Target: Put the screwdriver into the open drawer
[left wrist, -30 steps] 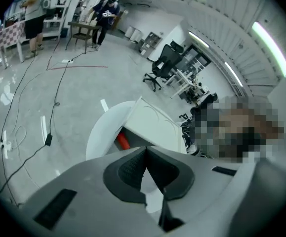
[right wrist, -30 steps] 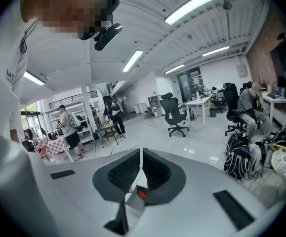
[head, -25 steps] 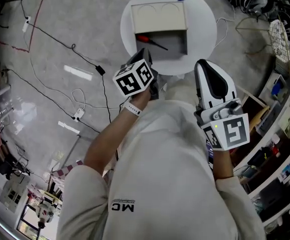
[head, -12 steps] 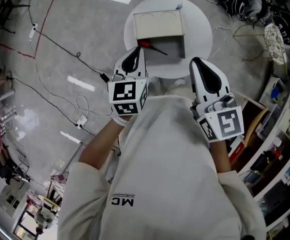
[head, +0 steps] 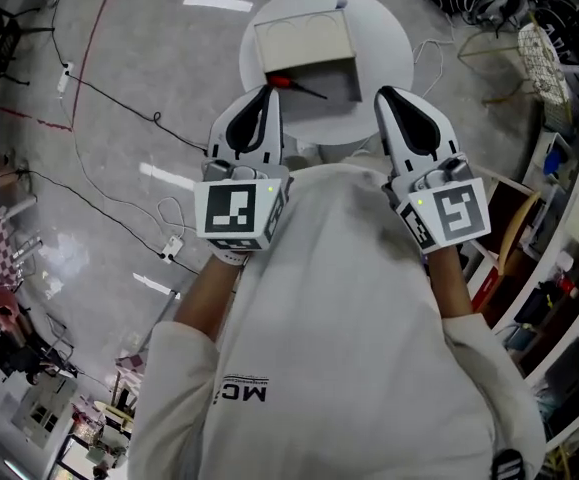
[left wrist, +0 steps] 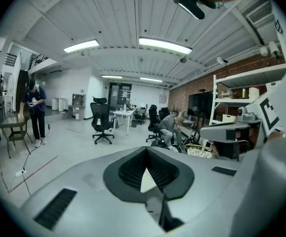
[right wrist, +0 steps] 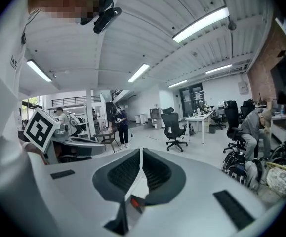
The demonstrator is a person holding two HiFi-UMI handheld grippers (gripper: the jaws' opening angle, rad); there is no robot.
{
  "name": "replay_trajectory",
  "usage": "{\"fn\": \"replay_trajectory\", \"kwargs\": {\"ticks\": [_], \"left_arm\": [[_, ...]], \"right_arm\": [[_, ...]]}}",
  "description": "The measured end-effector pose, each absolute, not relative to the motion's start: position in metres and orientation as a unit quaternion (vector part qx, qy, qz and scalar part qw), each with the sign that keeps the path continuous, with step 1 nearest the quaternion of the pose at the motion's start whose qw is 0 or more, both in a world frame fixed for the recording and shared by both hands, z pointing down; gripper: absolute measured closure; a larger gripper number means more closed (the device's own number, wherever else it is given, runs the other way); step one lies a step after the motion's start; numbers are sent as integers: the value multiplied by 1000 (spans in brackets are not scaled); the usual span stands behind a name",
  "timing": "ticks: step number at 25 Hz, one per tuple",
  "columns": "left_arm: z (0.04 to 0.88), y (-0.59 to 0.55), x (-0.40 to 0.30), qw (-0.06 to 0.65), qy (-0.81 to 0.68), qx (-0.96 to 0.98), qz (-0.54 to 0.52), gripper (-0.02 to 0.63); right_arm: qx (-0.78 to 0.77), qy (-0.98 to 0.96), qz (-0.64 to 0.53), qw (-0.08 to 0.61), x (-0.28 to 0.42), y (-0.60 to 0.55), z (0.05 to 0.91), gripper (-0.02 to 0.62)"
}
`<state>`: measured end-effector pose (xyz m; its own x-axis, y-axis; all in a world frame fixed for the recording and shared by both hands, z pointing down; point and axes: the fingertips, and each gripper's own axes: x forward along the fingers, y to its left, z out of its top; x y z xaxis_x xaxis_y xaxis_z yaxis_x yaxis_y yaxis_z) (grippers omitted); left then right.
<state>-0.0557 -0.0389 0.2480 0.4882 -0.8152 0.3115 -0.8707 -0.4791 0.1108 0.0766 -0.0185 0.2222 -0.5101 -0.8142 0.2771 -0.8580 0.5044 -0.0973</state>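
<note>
Both tools are pressed together, empty: left tool (head: 267,93), right tool (head: 383,96), mid-frame. Red-handled screwdriver (head: 295,85) seemingly lies inside open grey drawer (head: 349,84), top centre, on round white desk (head: 395,36).

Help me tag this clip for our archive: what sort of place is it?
Probably an open-plan lab or workshop office: swivel office chairs and a white desk on a polished floor, metal shelving against a brick wall, and cables trailing across the floor.

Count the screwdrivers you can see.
1: the screwdriver lies in the open drawer on the round table. More could be hidden deeper inside.
</note>
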Motion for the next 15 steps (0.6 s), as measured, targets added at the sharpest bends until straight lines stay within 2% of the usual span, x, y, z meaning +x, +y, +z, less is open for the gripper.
{"fn": "replay_trajectory", "kwargs": {"ticks": [15], "left_arm": [[240,-24,-54,133,-482,861,95,595]], "right_arm": [[456,-876,86,128,73,-13,226,522]]}}
